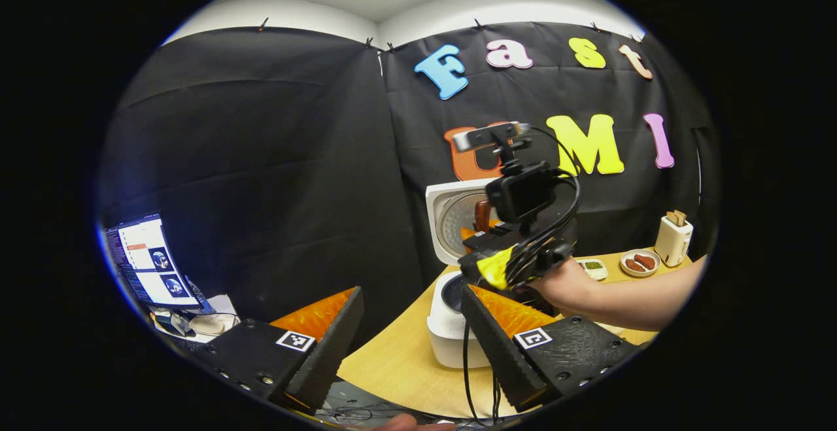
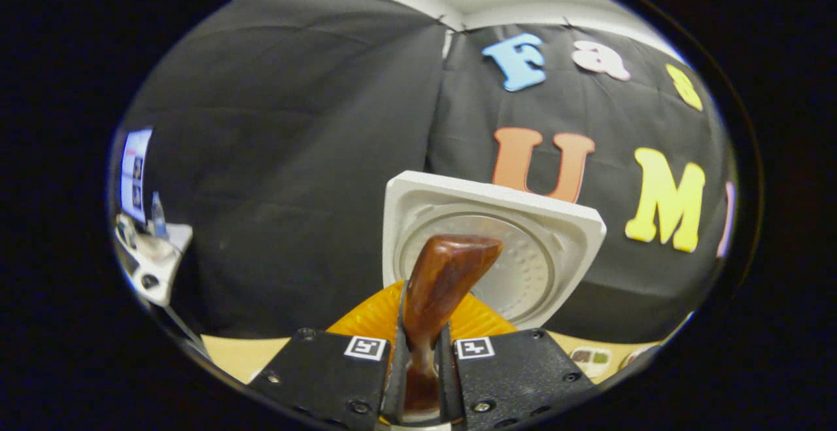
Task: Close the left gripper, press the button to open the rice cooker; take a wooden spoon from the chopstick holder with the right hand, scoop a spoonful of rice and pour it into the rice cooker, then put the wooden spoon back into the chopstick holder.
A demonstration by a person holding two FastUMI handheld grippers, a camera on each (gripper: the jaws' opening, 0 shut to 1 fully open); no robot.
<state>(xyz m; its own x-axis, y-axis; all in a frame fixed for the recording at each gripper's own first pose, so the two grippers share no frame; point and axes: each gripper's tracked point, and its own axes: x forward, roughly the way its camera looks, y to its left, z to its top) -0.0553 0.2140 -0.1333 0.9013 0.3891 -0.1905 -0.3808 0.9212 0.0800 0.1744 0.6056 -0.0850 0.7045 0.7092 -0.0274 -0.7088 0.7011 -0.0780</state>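
The right gripper (image 2: 418, 369) was clamped on the handle of the wooden spoon (image 2: 441, 287), both fingers pressing the stem from either side. The spoon's long axis ran straight out along the fingers and rose toward the raised lid (image 2: 569, 222) of the rice cooker (image 1: 451, 333); the bowl end stood in front of the lid's inner plate. Whether the bowl carried rice could not be told, since its back faced the camera.

In the left gripper view, the right gripper (image 1: 487, 238) hung directly above the open pot, held by a hand (image 1: 569, 284) reaching in from the right edge of the tabletop (image 1: 392, 365). The pot therefore lay below and just ahead of the spoon, so the coming pour was judged to call for a downward tip of the spoon over the opening, keeping clear of the upright lid behind it.

The left gripper (image 1: 412, 336) stood with its jaws apart, holding nothing, off the near left edge of the tabletop and well apart from the cooker. The right hand was the nearer one.

Toward the far right corner of the tabletop stood a small dish (image 1: 639, 263) and a pale holder (image 1: 672, 240), clear of the pouring path.
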